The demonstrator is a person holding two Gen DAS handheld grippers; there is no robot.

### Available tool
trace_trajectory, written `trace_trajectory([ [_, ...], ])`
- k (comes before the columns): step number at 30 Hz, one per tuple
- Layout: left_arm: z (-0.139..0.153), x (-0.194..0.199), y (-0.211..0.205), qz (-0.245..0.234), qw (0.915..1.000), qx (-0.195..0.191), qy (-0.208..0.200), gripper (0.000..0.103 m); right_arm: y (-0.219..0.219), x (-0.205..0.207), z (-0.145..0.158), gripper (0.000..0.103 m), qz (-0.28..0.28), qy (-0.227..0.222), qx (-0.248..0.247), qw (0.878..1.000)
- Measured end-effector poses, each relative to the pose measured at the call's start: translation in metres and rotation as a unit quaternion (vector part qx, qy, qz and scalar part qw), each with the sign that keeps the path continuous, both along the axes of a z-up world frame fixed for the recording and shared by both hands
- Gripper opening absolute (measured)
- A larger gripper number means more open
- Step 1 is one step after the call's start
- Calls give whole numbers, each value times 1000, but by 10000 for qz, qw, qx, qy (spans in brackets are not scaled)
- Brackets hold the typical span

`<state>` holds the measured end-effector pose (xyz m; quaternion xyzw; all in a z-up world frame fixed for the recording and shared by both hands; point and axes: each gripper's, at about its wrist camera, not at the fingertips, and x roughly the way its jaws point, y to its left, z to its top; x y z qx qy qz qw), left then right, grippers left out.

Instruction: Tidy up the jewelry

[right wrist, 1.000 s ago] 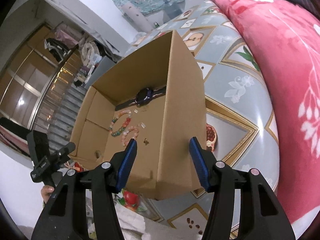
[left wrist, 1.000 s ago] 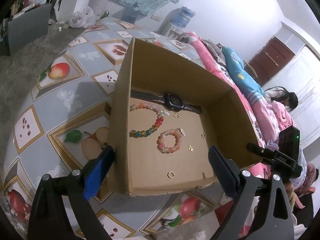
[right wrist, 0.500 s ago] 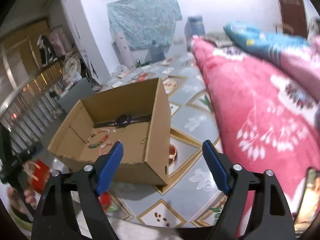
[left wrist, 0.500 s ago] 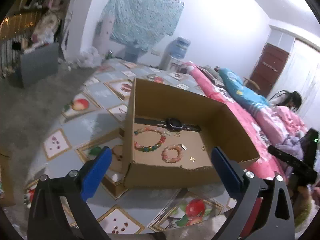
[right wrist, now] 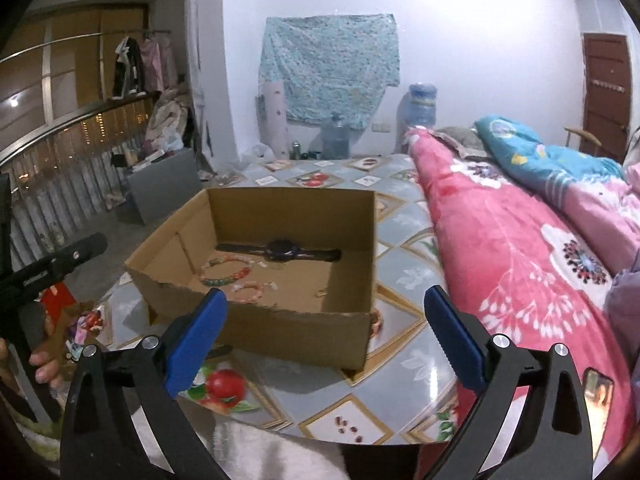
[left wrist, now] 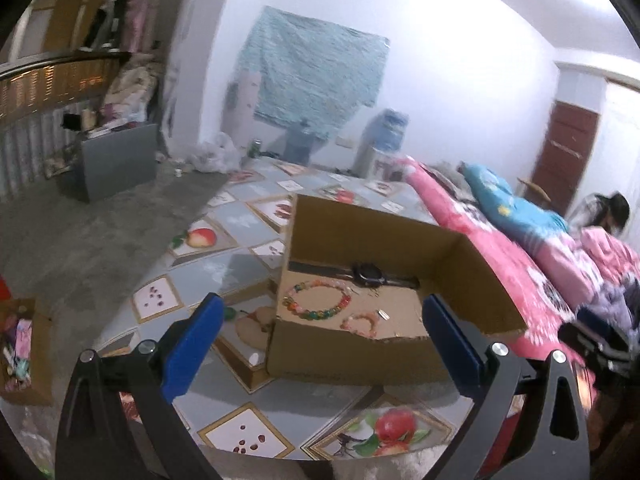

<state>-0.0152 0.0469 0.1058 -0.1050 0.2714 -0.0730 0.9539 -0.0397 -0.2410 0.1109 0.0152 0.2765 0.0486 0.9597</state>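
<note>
An open cardboard box [left wrist: 352, 356] sits on a fruit-patterned mat [left wrist: 248, 436]; it also shows in the right wrist view [right wrist: 304, 328]. Inside lie a black watch [left wrist: 370, 273], a multicoloured bead bracelet [left wrist: 318, 302] and a smaller pink bead bracelet [left wrist: 360, 324]. The right wrist view shows the watch [right wrist: 282, 249], the bead bracelet [right wrist: 224, 272], the pink bracelet [right wrist: 250, 292] and a small gold piece [right wrist: 322, 292]. My left gripper [left wrist: 320, 344] is open and empty, in front of the box. My right gripper [right wrist: 324, 332] is open and empty, also in front of the box.
A pink floral blanket [right wrist: 520, 260] and blue pillow [right wrist: 536, 156] lie to the right. A grey cabinet [left wrist: 116, 160] and water jugs [right wrist: 420, 108] stand at the back. A small box of items [left wrist: 20, 344] sits low left. The other hand-held gripper [right wrist: 44, 272] shows at the left.
Both grippers have pulled back and tilted up from looking down into the box. The box now looks smaller and farther. Both stay open and empty.
</note>
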Motion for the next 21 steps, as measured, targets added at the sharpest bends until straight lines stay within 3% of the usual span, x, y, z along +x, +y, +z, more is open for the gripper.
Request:
trace_trajectory([
  [2,-2,1,-2,-84,9999,-44,93,97,4,2,-5,95,76,118,121,9998],
  [8,-24,8,-36,-197,9960,545,686,97,12,11,-27,95,61,582,324,9978],
  [14,-53,25,-67,-206,9830,959,1554,97,14,31,-49,95,-224,1176,263,9925],
  [21,-66,29,-82,-357,9755,1139,1847,97,18,39,-64,95,-245,1486,233,9883],
])
